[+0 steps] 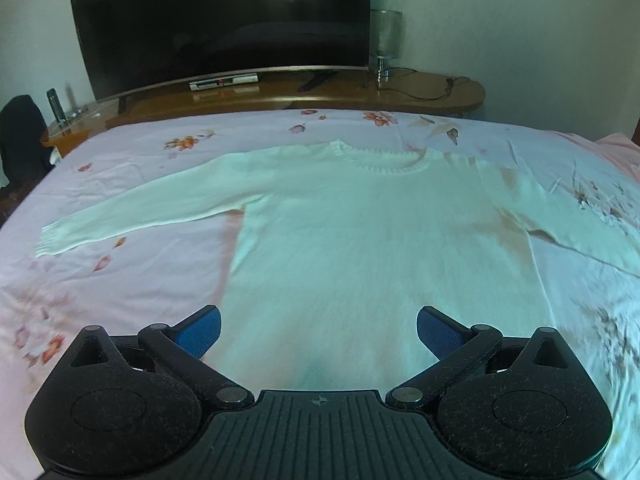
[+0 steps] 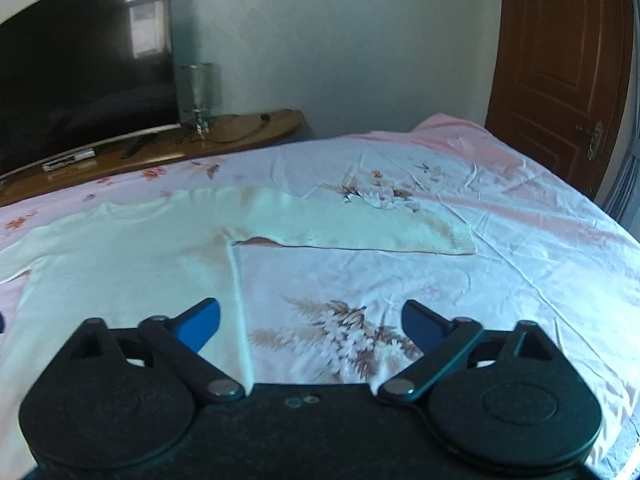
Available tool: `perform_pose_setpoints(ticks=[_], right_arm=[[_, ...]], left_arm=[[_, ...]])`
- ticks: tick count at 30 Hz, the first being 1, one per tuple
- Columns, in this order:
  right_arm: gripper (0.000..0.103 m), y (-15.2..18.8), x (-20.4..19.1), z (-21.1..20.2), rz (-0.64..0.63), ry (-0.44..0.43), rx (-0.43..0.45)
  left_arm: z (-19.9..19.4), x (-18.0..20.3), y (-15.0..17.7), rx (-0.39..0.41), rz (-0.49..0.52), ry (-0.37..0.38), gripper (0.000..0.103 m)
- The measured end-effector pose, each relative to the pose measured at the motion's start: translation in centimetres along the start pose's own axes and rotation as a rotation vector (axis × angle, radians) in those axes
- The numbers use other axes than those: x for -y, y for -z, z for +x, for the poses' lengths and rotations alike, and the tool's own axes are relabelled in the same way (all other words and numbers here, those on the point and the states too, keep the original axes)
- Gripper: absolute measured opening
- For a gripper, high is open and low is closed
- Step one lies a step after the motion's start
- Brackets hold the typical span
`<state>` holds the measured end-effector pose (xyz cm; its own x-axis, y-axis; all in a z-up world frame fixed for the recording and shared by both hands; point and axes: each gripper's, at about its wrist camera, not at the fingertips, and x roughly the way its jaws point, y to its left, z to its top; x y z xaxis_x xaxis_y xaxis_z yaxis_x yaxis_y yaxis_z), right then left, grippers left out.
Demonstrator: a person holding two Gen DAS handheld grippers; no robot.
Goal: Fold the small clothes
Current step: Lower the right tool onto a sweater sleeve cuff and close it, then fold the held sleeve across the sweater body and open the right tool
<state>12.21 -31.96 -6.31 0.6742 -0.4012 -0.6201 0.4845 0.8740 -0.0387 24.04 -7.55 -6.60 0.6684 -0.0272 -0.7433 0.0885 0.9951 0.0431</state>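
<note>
Floral bedsheet [image 1: 120, 280] under flat white sweater [image 1: 360, 248], beneath left gripper [image 1: 319, 330].

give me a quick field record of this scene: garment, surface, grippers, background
garment: white sweater lying flat, unfolded, both sleeves spread out
surface: bed sheet, pink with flower print
left gripper: open, above the sweater's lower part, holding nothing
right gripper: open, over the sweater's side edge, holding nothing
background: television, lamp, door
</note>
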Motion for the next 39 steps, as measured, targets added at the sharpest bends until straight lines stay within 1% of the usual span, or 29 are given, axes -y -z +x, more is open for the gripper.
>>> perform_pose_setpoints(ticks=[2,4,5,9,16,20,24,26,30,31,32,34,35,37,38,39], right_arm=[[0.085,-0.5,0.7,2.3,0.023,0.006,-0.033],[0.076,-1.0,1.6,4.4,0.055,0.003,-0.064],[0.074,-1.3,2.1,5.6,0.07,0.007,-0.078],[0.073,-2.1,3.2,9.5,0.117,0.029,-0.13],[0.063,-3.5,6.0,16.0,0.221,0.059,-0.196],[0.061,-4.0,8.1,19.4,0.283,0.08,-0.232],[0.057,-4.7,9.8,21.8,0.334,0.097,-0.252],[0.057,-5.1,10.6,23.0,0.359,0.117,-0.251],[0.057,-6.1,12.0,24.8,0.394,0.155,-0.216],[0.055,-6.3,12.3,25.1,0.404,0.163,-0.206],[0.053,-6.5,12.4,25.3,0.408,0.173,-0.195],[0.036,-6.7,12.6,25.7,0.408,0.189,-0.17],[0.032,-6.7,12.7,25.9,0.411,0.189,-0.157],[0.012,-6.9,12.8,26.1,0.401,0.174,-0.141],[0.009,-7.1,12.6,26.1,0.389,0.169,-0.132],[0.008,-7.3,12.3,25.9,0.368,0.172,-0.118]], left_arm=[[1.5,0.6,-1.0,-0.003,0.006,-0.004,0.103],[3.1,1.3,-2.0,-0.002,0.016,-0.008,0.103],[3.9,1.7,-2.4,-0.006,0.02,-0.01,0.103],[7.4,3.0,-3.9,-0.032,0.022,-0.01,0.103],[13.3,5.9,-5.8,-0.074,0.043,-0.002,0.103],[16.3,7.3,-7.2,-0.091,0.046,0.0,0.103],[18.8,8.8,-8.6,-0.101,0.051,-0.011,0.103],[19.7,9.4,-9.2,-0.109,0.055,-0.013,0.103],[20.3,9.8,-9.5,-0.1,0.07,-0.023,0.103],[20.4,9.6,-9.4,-0.102,0.069,-0.021,0.103],[20.6,9.4,-9.4,-0.104,0.069,-0.022,0.103],[20.7,8.8,-9.3,-0.105,0.071,-0.027,0.103],[20.8,8.4,-9.2,-0.104,0.071,-0.028,0.103],[20.8,7.7,-9.3,-0.104,0.07,-0.036,0.103],[20.8,7.2,-9.3,-0.103,0.066,-0.036,0.103],[20.8,6.7,-9.4,-0.102,0.058,-0.035,0.103]])
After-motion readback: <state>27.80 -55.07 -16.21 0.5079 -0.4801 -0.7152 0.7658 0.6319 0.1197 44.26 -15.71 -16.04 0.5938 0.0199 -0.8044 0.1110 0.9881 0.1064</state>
